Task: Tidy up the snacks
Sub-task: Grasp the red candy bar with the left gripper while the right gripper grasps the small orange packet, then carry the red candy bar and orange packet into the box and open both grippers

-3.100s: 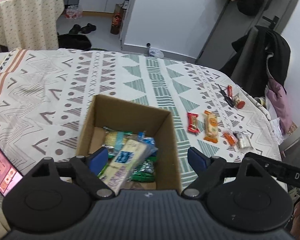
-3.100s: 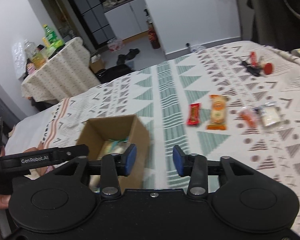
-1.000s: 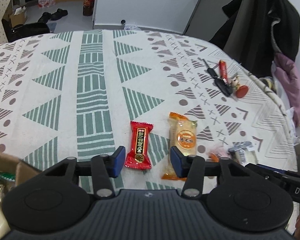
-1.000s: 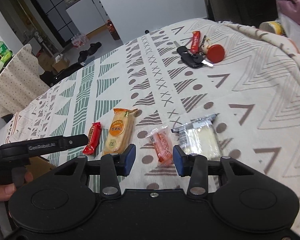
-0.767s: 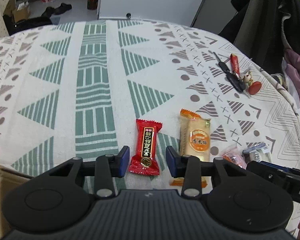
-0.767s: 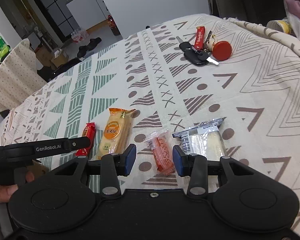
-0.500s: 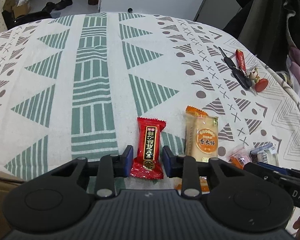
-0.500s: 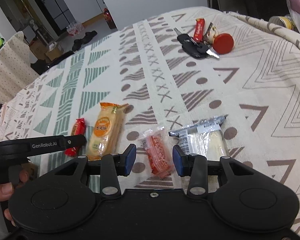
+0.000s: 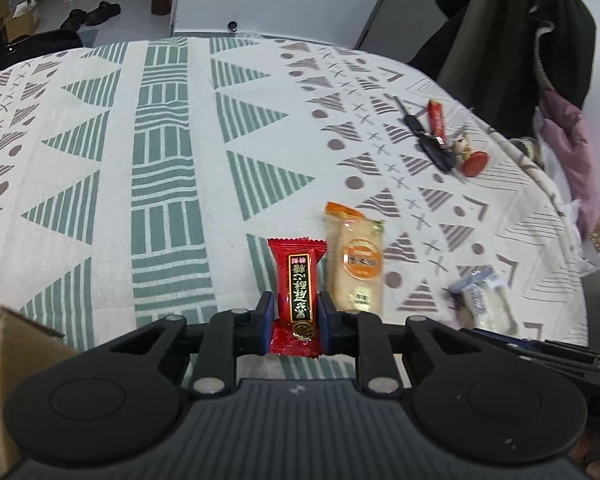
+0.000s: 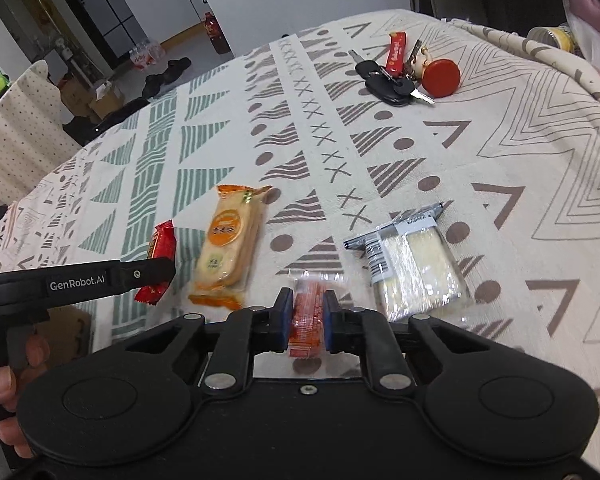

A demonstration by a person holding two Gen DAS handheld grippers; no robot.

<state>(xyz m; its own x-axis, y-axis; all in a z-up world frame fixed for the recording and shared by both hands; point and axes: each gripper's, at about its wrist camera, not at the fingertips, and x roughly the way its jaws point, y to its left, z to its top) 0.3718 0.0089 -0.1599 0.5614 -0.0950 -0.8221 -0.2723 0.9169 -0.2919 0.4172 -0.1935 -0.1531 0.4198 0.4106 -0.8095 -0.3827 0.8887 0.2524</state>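
My left gripper is shut on a red candy wrapper that lies on the patterned tablecloth. Just right of it lies an orange-ended rice cracker pack. In the right wrist view my right gripper is shut on a small clear packet of orange snack. The cracker pack lies to its left and a clear packet of pale wafers to its right. The red candy shows beside the left gripper's black finger.
A cardboard box corner shows at the lower left. Keys with a red tag and red disc lie further back on the tablecloth. Dark coats hang on a chair beyond the table's right edge. A hand holds the left gripper's handle.
Both grippers moved from the box over to the loose snacks and came down. The left jaws closed on the red candy; the right jaws closed on the orange packet.
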